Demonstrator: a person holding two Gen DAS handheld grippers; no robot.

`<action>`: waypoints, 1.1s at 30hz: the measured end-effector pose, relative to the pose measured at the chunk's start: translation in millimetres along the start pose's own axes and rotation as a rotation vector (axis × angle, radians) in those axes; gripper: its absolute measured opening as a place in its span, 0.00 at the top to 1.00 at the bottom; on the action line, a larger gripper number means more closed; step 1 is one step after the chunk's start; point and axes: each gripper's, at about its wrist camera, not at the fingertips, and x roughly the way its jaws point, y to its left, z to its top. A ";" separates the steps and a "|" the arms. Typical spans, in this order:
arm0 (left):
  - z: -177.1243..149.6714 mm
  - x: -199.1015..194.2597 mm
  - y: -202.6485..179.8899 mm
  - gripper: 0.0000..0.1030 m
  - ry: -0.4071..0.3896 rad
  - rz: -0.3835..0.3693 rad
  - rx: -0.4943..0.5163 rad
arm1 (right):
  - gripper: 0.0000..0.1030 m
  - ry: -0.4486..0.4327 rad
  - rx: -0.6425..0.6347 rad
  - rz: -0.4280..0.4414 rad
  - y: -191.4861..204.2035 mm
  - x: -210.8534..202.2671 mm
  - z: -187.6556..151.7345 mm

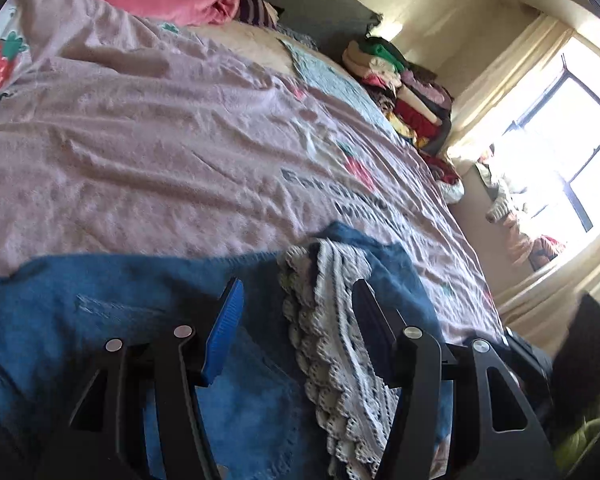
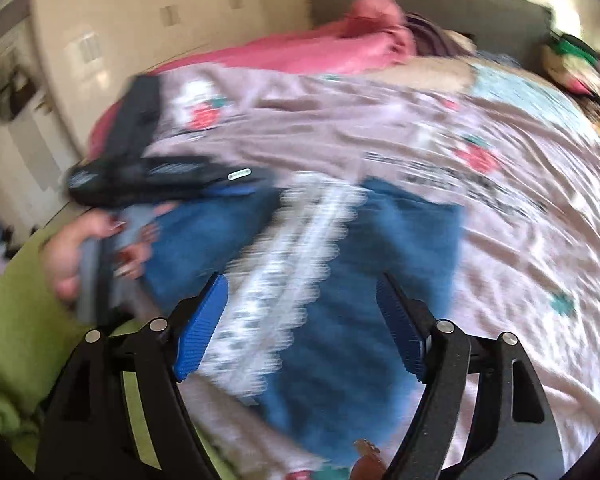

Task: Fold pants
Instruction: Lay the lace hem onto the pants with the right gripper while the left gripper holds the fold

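From the left wrist, the pants (image 1: 120,300), blue denim with a crocheted lace strip (image 1: 332,340) running down them, lie spread on the bed (image 1: 140,140) close under the left gripper (image 1: 296,300). Its jaws stand spread, nothing pinched between them; the lace strip and denim pass below the gap, so the tool seems poised over the cloth rather than gripping it. A back pocket shows near the lower middle, which suggests this is the waist end. The pink printed bedsheet gives a broad flat surface for folding, probably why the pants are laid out here. Stacked clothes (image 1: 404,88) sit well apart at the far edge near the window (image 1: 572,140) (out of the working area).

From the right wrist, the picture is heavily blurred. The right gripper (image 2: 300,320) also has its jaws spread and empty, hanging above the same denim and lace strip (image 2: 292,264). To the left, the person's hand (image 2: 96,252) grips the handle of the other tool (image 2: 140,176), which lies low across the pants' edge. Both tools sit at one end of the garment, likely so each can take a corner. A pink blanket (image 2: 320,48) is bunched by the headboard.
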 end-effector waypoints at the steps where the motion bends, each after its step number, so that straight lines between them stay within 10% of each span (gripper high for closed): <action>1: -1.0 4.1 -3.8 0.47 0.017 -0.005 0.007 | 0.32 0.004 0.023 -0.022 -8.5 2.2 1.1; 13: 2.4 51.9 -13.9 0.27 0.123 0.063 -0.017 | 0.32 0.079 0.249 0.030 -104.7 57.9 35.0; 18: 7.8 60.3 -14.1 0.62 0.119 0.085 -0.053 | 0.34 0.150 0.290 0.086 -119.1 90.5 36.6; 23: 10.9 58.3 -37.4 0.80 0.108 0.126 0.070 | 0.90 0.110 0.234 0.114 -112.2 87.5 34.0; 33: 18.7 76.4 -36.0 0.72 0.128 0.211 0.130 | 0.84 0.123 0.050 -0.096 -91.0 96.6 39.4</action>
